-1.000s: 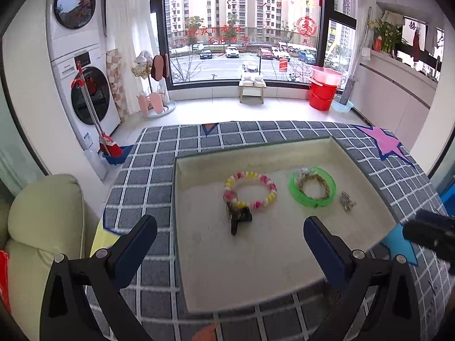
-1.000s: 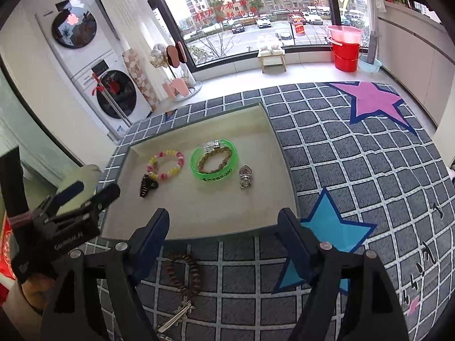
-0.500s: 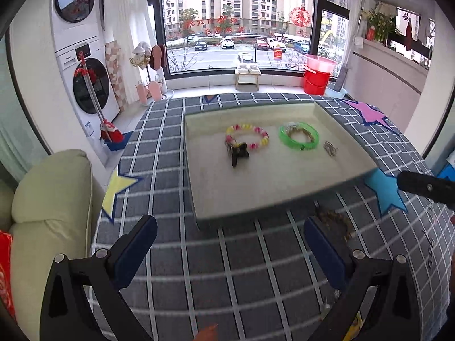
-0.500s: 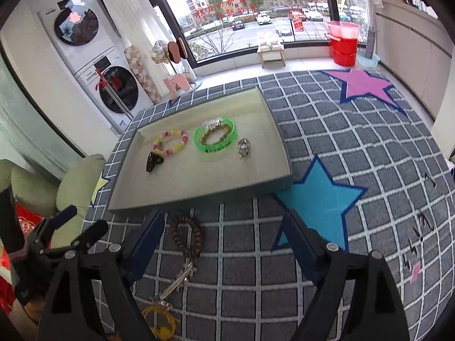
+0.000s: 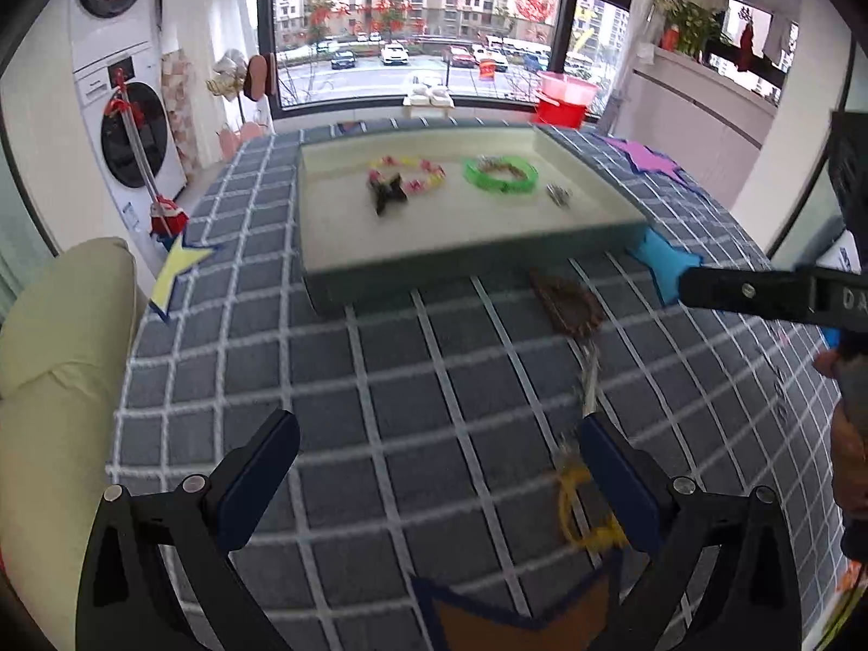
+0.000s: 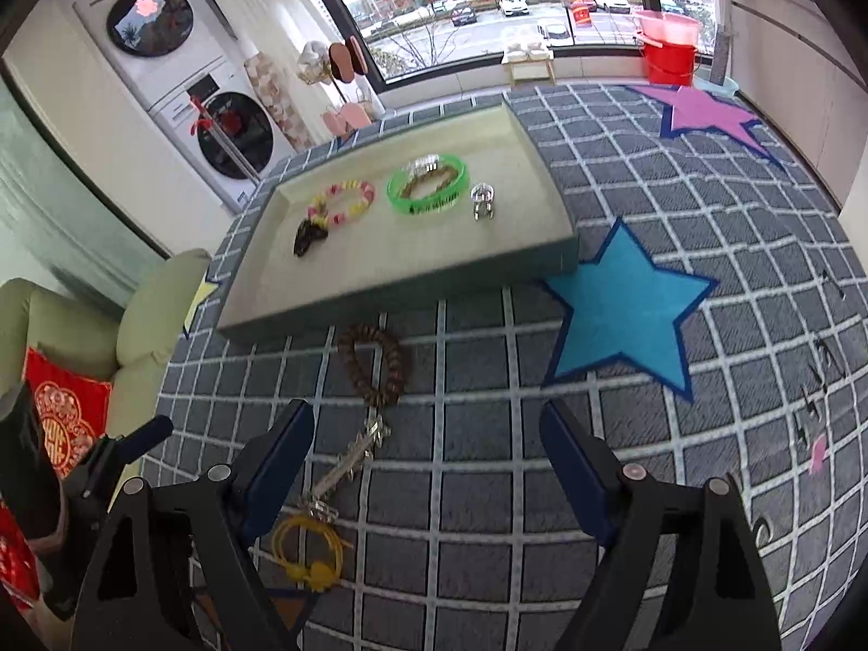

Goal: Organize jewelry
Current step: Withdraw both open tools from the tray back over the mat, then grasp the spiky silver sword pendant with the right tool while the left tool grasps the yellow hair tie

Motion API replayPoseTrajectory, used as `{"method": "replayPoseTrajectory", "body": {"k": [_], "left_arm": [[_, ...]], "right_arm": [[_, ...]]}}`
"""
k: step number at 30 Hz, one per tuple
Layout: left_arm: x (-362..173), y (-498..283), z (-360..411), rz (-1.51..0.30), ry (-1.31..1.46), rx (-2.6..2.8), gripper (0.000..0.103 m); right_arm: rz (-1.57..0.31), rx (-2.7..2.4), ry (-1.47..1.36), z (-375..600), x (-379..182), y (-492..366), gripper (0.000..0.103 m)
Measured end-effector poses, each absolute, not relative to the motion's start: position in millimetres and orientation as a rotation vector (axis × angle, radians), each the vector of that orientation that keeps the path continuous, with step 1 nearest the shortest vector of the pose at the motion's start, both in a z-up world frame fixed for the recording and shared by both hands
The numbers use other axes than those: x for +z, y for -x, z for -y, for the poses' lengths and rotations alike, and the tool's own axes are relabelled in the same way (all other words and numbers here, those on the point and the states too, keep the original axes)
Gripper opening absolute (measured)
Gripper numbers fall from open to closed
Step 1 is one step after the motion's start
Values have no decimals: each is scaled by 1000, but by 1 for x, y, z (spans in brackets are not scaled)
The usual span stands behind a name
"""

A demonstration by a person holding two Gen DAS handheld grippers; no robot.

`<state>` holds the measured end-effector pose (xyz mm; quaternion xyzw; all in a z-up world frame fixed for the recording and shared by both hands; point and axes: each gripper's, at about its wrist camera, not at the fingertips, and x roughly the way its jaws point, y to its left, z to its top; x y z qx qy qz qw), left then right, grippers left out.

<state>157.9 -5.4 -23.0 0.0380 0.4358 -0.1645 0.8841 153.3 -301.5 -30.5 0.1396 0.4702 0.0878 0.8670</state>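
Both my grippers, left [image 5: 434,480] & right [image 6: 428,466], wide open, nothing held. Tray [image 6: 412,285]: 2 bracelets, 1 black clip [image 6: 308,236], 1 silver clip [image 6: 482,199]. Outside: 1 brown bead bracelet [image 6: 374,363], 1 yellow hair tie [image 6: 306,550].

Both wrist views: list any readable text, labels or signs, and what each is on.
"DA": white letters, cut off at the frame edge, on the right gripper body in the left wrist view.
Green bangle: dark print on its outer band, too blurred to read.
Red cushion: gold ornamental emblem, not legible as text.
Window: red paper decorations, no readable characters.
Washing machine: panel markings too small to read.
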Motion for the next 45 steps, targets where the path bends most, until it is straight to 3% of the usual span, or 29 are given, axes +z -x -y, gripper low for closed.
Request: {"method": "replayPoseTrajectory", "body": {"k": [15,22,24,26,30,34,41,45], "left_arm": [[-42,-130,19,-949,-74,-361,103],[-49,-122,21,-959,-56,-349,103],[-49,-120,23,-957,-61,-345,103],[-47,-118,24,-947,-63,-348,95],[-48,-117,28,-959,-61,-357,95],[-48,-115,34,-963,-76,-369,95],[-48,-111,39,-972,-103,-389,94],[-47,-109,40,-971,-110,-399,88]], "right_arm": [[-1089,231,-264,273,-51,-159,86],[-1172,252,-205,242,-62,-171,55],[-1194,255,-196,237,-66,-173,49],[-1205,247,-159,230,-68,-175,46],[-1222,240,-76,219,-68,-175,38],[-1227,227,-41,218,-68,-176,20],[-1220,237,-48,222,-68,-173,17],[-1212,242,-59,223,-68,-171,17]]}}
